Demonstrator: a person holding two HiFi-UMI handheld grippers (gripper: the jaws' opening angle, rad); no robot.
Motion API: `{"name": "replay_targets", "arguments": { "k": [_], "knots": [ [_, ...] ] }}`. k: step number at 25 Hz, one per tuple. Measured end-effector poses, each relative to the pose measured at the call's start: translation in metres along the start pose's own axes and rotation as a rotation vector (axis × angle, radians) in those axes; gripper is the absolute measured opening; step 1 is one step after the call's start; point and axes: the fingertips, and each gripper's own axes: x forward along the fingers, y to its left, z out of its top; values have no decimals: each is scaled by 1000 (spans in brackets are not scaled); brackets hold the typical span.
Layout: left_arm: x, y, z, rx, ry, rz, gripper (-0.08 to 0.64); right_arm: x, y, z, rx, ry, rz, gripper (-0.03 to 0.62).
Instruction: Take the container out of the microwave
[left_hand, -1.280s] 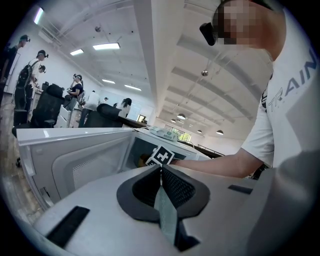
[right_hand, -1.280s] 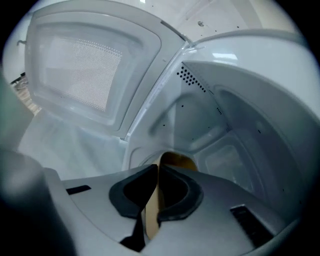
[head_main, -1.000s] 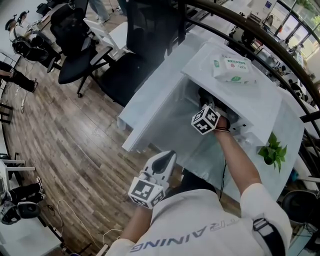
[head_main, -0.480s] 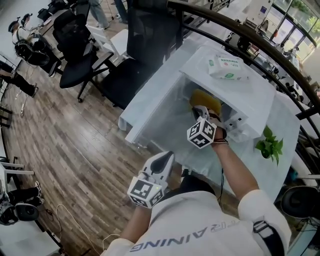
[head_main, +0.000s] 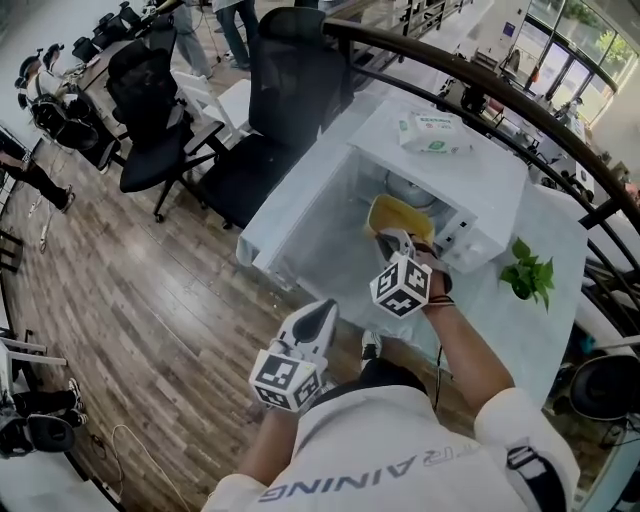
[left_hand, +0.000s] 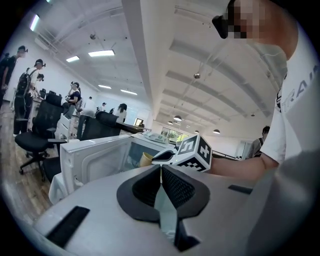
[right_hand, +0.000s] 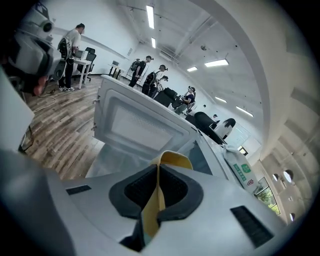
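Note:
The white microwave (head_main: 482, 190) stands on the table with its door (head_main: 300, 215) swung open to the left. A yellow container (head_main: 400, 214) hangs just outside the cavity's mouth, over the door's inner side. My right gripper (head_main: 393, 243) is shut on its near rim; in the right gripper view the yellow rim (right_hand: 173, 159) sticks up between the closed jaws of the right gripper (right_hand: 158, 167). My left gripper (head_main: 318, 322) is shut and holds nothing, low and nearer the person, apart from the door. In the left gripper view the left gripper (left_hand: 161, 167) points at the door (left_hand: 95, 160).
A pack of wipes (head_main: 432, 132) lies on the microwave's top. A small green plant (head_main: 527, 275) sits on the white table (head_main: 545, 340) to the right. Black office chairs (head_main: 290, 90) stand behind the door, with wooden floor (head_main: 130, 300) to the left. A dark railing (head_main: 560, 140) curves behind.
My right gripper drew back out of the microwave's cavity toward the person, bringing the yellow container into sight outside the opening. The left gripper drifted only a little.

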Motion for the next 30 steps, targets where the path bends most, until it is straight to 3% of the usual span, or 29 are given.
{"name": "replay_targets", "arguments": {
  "k": [9,17,30],
  "knots": [
    [-30,-15,12,60,-35,4,37,-81,26,20,-37,-31,-15,35],
    [-40,-35,10,130,-41,-29,37,-132,48,6,-38,0,-49,35],
    [-53,-57,3,145,-35,-77,37,-170,66,-5,-15,35,-74,35]
  ]
}}
